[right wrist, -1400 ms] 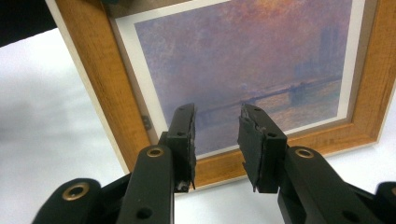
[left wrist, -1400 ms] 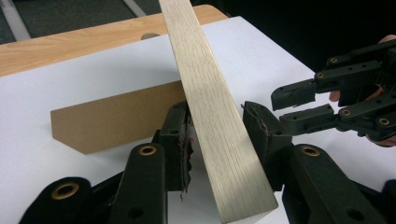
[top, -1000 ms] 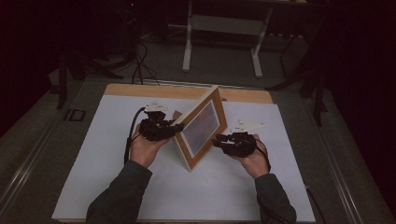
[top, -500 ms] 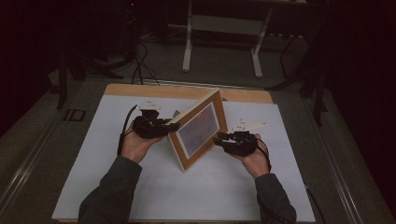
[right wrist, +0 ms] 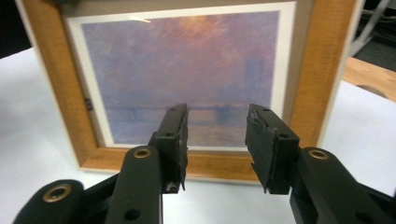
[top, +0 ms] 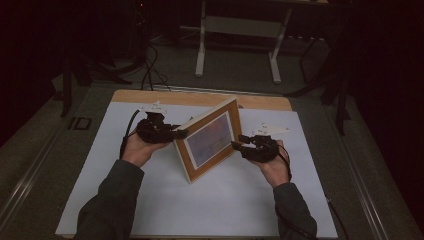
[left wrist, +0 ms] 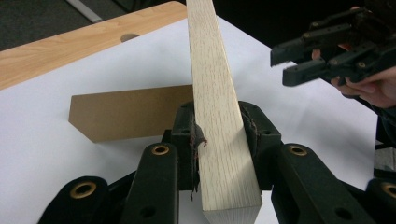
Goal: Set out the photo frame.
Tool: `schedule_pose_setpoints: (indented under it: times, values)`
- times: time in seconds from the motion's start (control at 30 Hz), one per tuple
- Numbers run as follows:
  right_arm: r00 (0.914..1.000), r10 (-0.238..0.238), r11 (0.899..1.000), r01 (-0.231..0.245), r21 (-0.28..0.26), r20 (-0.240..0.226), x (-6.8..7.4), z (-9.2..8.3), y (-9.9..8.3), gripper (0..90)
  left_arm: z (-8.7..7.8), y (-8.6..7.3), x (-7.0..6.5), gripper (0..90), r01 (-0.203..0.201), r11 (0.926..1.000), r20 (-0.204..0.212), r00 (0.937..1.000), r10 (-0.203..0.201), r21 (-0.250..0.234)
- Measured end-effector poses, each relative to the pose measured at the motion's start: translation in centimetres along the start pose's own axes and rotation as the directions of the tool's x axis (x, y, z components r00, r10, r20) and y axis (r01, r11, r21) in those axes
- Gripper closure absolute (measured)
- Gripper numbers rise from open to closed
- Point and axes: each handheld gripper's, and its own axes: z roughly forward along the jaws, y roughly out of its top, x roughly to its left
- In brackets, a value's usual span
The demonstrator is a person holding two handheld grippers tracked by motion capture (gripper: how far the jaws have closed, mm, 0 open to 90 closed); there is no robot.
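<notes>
Right now the wooden picture frame stands tilted on the white surface, roughly centre, w/ its lower corner on the sheet and its top edge leaning away toward the far side. It holds a hazy purple-orange landscape print behind a white mat. In the left gripper view its pale wood edge runs up between the fingers, and a brown cardboard stand lies spread on the surface behind it.

The left gripper grips the frame's left edge: fingers clamped on the wood from both sides. The right gripper sits just beside the frame's right side, facing the print; its fingers have just been opening, are released and apart, nothing between them, and don't touch the frame in the right gripper view.

Further out: the white sheet covers a light wood tabletop, whose strip shows along the far edge. Beyond it, dark floor w/ cables and the white legs of a stand.
</notes>
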Motion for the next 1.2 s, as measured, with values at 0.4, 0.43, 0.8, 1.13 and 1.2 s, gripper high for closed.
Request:
schedule_pose_setpoints:
  times: [0.4,0.43,0.8,1.13,1.2]
  values:
    - [0.9973,0.020,1.000,-0.019,-0.019,0.070,-1.5,-0.3,1.1,55.4,0.1,0.1,0.7,72.0,-0.002,1.0000,0.075,0.9972,0.002,0.003]
    - [0.9967,0.023,1.000,-0.021,-0.019,0.078,-1.7,-0.4,1.2,54.9,0.1,0.2,0.6,72.2,-0.005,1.0000,0.083,0.9966,0.005,0.001]
    - [0.9853,0.009,1.000,-0.007,-0.015,0.170,-3.0,-0.8,2.0,50.5,0.8,0.8,1.0,72.5,-0.055,0.9983,0.151,0.9871,0.052,0.017]
    - [0.9824,-0.003,1.000,0.000,0.014,0.187,-3.8,0.2,2.7,46.7,0.8,1.1,1.5,72.3,-0.112,0.9932,0.168,0.9801,0.106,0.030]
    - [0.9827,0.005,1.000,-0.007,0.010,0.185,-4.1,0.3,2.8,44.9,0.9,1.1,1.6,72.4,-0.108,0.9938,0.179,0.9786,0.102,0.025]
